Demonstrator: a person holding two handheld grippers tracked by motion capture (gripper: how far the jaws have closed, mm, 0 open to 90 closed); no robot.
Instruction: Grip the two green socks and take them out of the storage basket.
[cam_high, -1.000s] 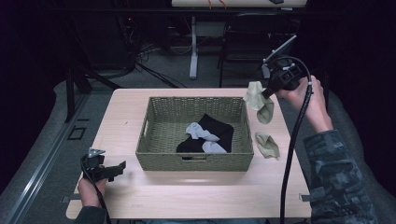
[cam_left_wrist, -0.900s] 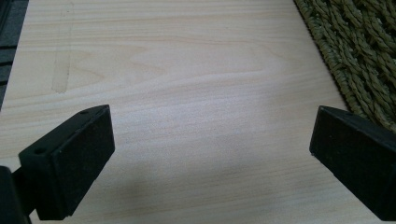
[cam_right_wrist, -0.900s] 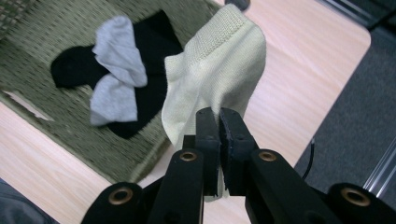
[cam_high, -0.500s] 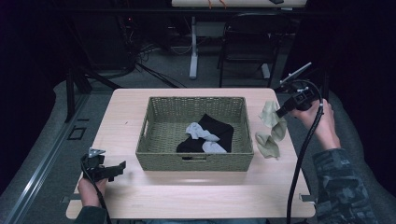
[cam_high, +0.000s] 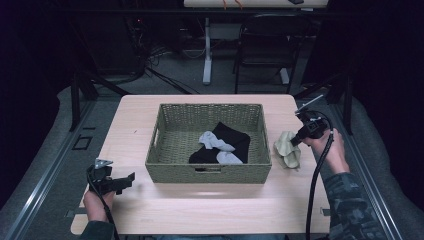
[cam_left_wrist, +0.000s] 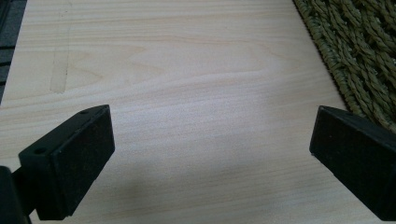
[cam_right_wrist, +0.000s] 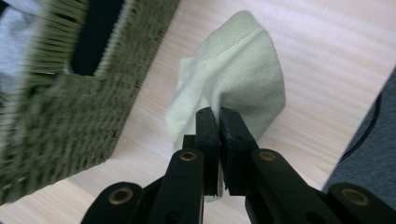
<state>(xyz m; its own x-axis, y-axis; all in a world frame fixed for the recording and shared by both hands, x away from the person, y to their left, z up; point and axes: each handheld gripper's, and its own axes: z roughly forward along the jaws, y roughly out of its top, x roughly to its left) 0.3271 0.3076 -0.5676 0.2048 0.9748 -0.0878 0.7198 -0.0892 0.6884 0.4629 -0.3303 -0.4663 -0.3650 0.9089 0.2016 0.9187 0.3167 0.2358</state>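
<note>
**Two claws: left idle and spread, right pinching the pale green sock**

Left to right. My left gripper sits at the near left part of the table, low over the wood, well apart from the sock. Jaws wide apart, nothing between them. In the left gripper view I see bare wood grain between the two black jaws and, at the upper right corner, a cut-off slice of the basket weave. Left hand partly cropped by the bottom edge in the high view.

Middle: woven basket on the table, holding a black sock and a light grey sock. They overlap, so I can't tell how many pieces lie there or where each one ends.

Right: pale green sock lies bunched on the table just beside the basket's right wall, outside it. My right gripper has its jaws pressed together on a fold of that sock; cloth bulges above the tips and a bit shows below them. The part of the sock behind the jaws is hidden. Whether the sock touches the basket wall, I can't tell. Basket in the right gripper view is blurred. In the high view my right hand holds the gripper at the table's right edge, cable trailing down over the sleeve.
</note>
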